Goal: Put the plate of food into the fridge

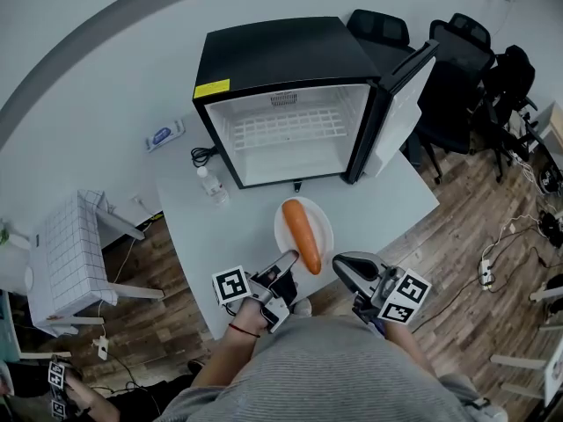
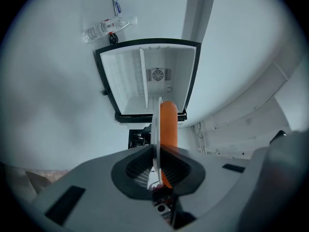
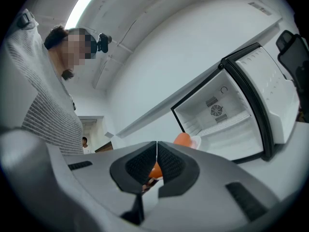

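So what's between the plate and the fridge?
Only bare table between plate and fridge, seen in the head view; the bottle stands off to the left.

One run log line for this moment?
left tool shut on plate | right tool shut | carrot on plate | fridge open

Lane from plate [image 1: 324, 227] to fridge [image 1: 281, 60] mouth ran open over a bare table [image 1: 246, 227] strip. The door [image 1: 400, 104] was swung wide to rt, off the lane. A wire shelf [image 1: 290, 128] split the cavity into two bays. At the left front corner a bottle [image 1: 212, 185] stood beside the lane.
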The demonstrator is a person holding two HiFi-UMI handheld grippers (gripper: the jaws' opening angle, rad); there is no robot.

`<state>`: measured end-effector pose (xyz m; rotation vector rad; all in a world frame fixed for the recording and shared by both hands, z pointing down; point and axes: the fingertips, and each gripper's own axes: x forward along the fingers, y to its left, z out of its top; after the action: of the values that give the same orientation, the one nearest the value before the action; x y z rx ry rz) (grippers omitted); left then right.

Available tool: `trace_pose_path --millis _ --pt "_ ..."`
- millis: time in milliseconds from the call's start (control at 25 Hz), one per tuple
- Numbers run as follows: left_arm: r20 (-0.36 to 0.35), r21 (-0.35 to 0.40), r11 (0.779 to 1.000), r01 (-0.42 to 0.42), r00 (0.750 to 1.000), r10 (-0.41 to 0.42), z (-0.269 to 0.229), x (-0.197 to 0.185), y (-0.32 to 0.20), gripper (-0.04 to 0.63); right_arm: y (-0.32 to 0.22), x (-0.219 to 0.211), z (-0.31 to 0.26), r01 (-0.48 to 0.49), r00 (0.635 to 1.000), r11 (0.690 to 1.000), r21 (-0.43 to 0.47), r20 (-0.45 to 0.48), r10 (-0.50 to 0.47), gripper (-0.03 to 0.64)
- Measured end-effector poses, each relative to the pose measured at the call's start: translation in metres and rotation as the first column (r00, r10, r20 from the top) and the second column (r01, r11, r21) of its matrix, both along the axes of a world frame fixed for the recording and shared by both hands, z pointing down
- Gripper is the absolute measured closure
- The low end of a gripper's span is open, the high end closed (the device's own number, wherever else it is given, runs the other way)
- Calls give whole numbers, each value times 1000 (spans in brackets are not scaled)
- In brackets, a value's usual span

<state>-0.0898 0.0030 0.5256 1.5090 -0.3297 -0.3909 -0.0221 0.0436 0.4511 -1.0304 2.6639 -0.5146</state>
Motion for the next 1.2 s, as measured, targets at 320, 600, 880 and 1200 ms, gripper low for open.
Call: trace_pose_path --millis 320,600,880,1200 --pt "-7 -19 1000 10 1000 -10 6 0 -25 552 -26 4 4 -24 1000 1000 -11 -14 24 603" --pt "14 -30 998 50 999 -49 12 10 -42 552 -46 18 5 -1 1000 1000 -15 -9 1 603" --pt "23 -65 990 125 992 -124 12 30 -68 552 -78 46 -9 49 999 999 -4 10 -48 603" --pt "39 -68 979 190 981 -188 15 46 -100 552 -105 66 -11 105 994 994 -2 5 -105 603"
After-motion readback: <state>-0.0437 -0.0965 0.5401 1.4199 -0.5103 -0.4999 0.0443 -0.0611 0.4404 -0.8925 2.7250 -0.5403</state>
